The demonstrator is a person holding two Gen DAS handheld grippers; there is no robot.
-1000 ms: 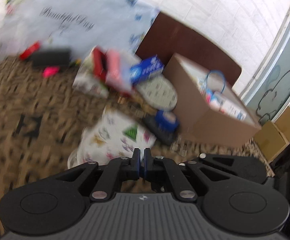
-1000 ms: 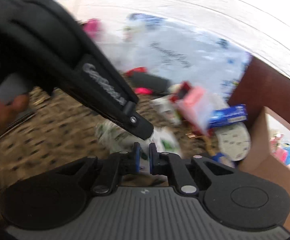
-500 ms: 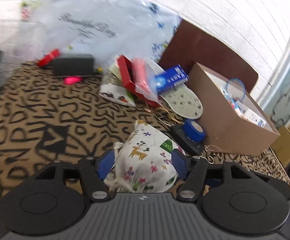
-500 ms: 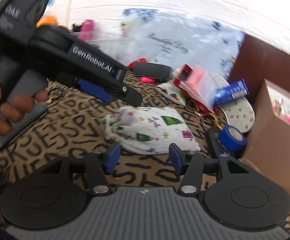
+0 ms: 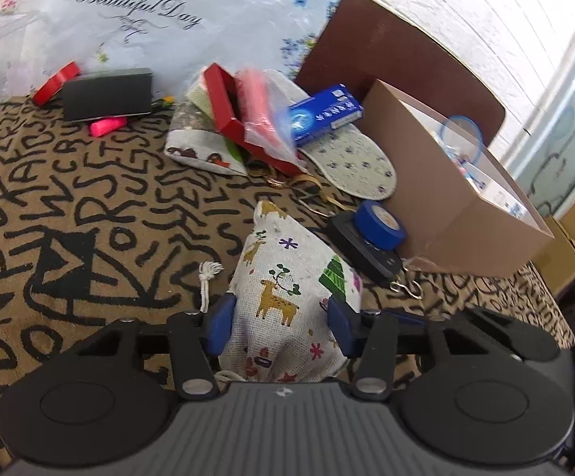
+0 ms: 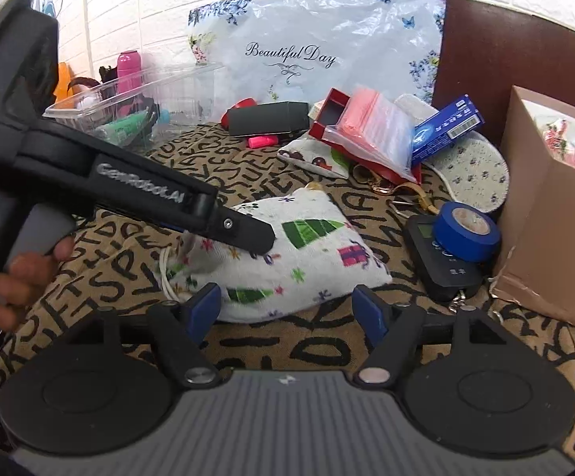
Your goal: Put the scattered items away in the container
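Observation:
A white Christmas-print drawstring pouch (image 5: 287, 297) lies on the letter-patterned cloth. My left gripper (image 5: 281, 327) is open, its blue pads on either side of the pouch's near end. In the right wrist view the pouch (image 6: 287, 261) lies just ahead of my open right gripper (image 6: 289, 309), and the left gripper's body (image 6: 129, 194) reaches over it from the left. The cardboard box (image 5: 458, 202) with several items inside stands to the right, and also shows in the right wrist view (image 6: 553, 238).
A blue tape roll (image 5: 380, 224) sits on a black hand scale (image 5: 363, 248) beside the box. Behind lie a fabric insole (image 5: 355, 158), blue carton (image 5: 325, 113), red box with zip bag (image 5: 248, 115), black case (image 5: 107, 93), pink marker (image 5: 107, 125). A clear plastic bin (image 6: 129, 107) stands back left.
Both grippers went from shut to open and moved in toward the pouch. The left gripper's pads now straddle its near end.

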